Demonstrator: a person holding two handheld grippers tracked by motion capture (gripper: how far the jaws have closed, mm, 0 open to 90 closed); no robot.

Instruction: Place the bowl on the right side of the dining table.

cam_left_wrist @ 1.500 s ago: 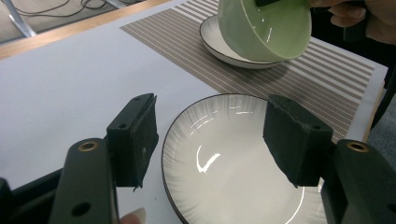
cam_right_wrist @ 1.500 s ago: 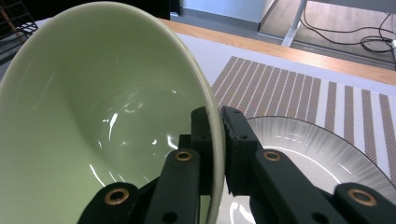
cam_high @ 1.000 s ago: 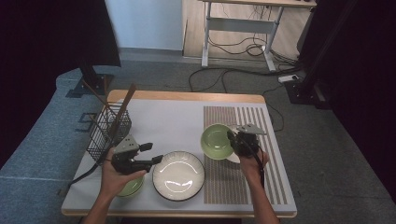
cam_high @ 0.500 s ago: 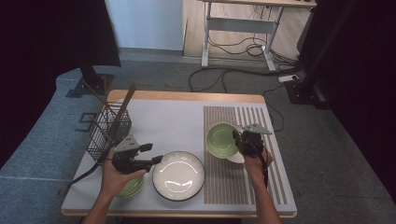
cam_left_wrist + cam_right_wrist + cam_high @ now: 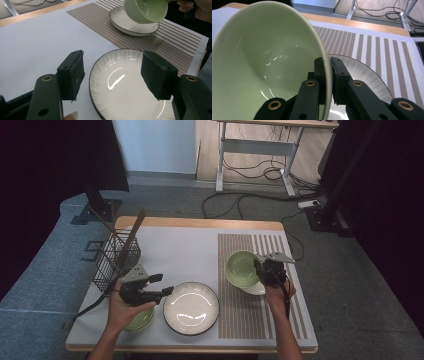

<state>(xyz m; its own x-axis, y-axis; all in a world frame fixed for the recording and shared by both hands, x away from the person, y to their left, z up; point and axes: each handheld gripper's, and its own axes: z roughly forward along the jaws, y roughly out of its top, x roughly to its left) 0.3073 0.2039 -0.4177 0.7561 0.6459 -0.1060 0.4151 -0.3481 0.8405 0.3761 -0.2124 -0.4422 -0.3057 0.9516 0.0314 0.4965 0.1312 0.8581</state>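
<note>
Right gripper view: right tool pinches the green bowl by its rim; tilted, it may slip onto the white dish. Left tool gapes empty.

Pale green bowl, white black-rimmed plate, brown-and-white striped mat, black wire basket.

We hold a gripper in each hand, forearms reaching forward: our left gripper lies level with jaws spread wide and empty, while our right gripper points left, jaws pinched on a rim.
</note>
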